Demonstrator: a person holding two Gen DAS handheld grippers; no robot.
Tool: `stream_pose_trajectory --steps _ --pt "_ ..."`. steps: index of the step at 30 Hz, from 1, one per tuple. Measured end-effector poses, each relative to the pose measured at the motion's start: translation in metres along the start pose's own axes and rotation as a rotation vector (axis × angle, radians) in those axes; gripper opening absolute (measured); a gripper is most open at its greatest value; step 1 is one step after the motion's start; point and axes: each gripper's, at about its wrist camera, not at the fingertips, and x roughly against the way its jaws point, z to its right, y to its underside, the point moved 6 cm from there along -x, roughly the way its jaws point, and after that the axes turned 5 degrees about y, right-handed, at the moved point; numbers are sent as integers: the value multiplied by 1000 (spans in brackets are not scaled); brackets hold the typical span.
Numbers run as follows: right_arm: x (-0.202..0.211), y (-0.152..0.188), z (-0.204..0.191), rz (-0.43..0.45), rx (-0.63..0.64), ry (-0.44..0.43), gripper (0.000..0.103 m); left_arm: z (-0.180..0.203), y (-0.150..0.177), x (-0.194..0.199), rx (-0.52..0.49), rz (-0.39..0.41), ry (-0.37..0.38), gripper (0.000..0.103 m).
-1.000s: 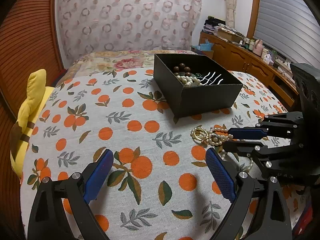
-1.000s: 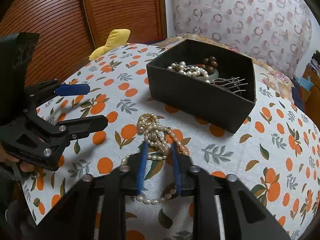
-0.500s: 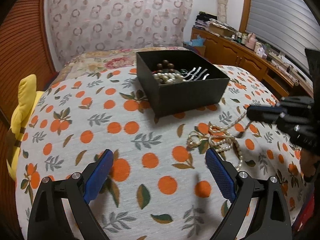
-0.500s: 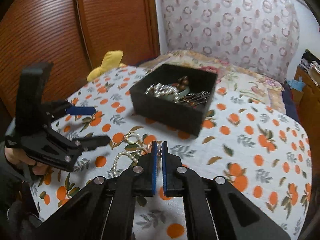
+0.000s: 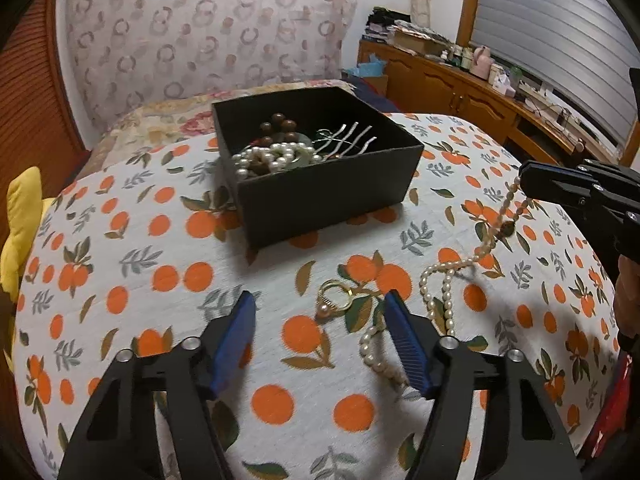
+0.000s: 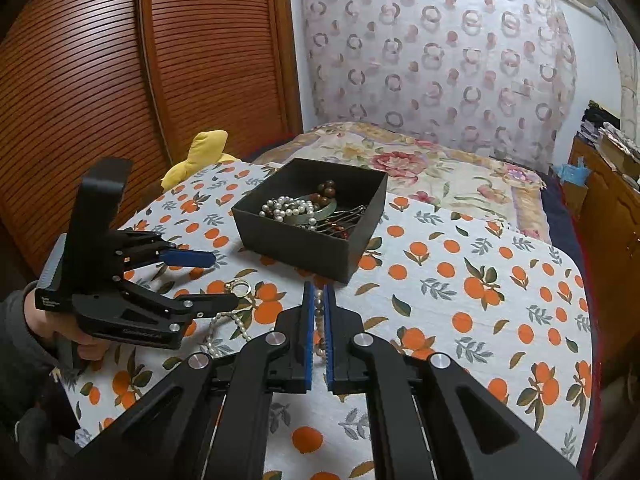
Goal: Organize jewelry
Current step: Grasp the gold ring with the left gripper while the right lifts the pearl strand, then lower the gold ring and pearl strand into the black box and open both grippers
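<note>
A black open box (image 5: 332, 192) holding pearls, brown beads and a silver hair comb sits on the orange-print cloth; it also shows in the right wrist view (image 6: 304, 244). My right gripper (image 6: 319, 300) is shut on a pearl necklace (image 5: 444, 284), lifting one end while the rest trails on the cloth. The right gripper also shows at the right of the left wrist view (image 5: 524, 184). A gold ring (image 5: 334, 300) lies just ahead of my open, empty left gripper (image 5: 320, 328), which also shows in the right wrist view (image 6: 208, 280).
A yellow plush toy (image 5: 20, 216) lies at the cloth's left edge. A floral bedspread (image 6: 440, 172) stretches behind the box. A wooden cabinet (image 5: 472, 100) with clutter stands at the right, slatted wooden doors (image 6: 120, 80) at the left.
My right gripper has risen with the necklace end, pulling the strand up off the cloth and away from the ring. My left gripper has moved forward toward the ring.
</note>
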Motion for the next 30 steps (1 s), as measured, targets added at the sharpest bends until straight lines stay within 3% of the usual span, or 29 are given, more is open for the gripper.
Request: stream_pose_trajectory --steps 2,10,12,14,17,30 --pt "1 0 1 0 1 1 5 2 0 -3 -8 -6 4 53" --pt "2 0 -3 1 9 -3 5 7 -2 -11 -19 -17 -1 47" --pt "4 -1 -5 3 12 -2 5 7 -3 -12 -26 -15 -17 37" --pt "6 -4 -6 8 14 -2 5 8 -4 -12 -35 -18 -30 18" --pt "12 -11 -9 23 20 -2 5 6 -6 -9 -16 -11 -18 8" --pt "46 -66 -22 137 55 -4 5 2 -30 31 7 88 -18 8"
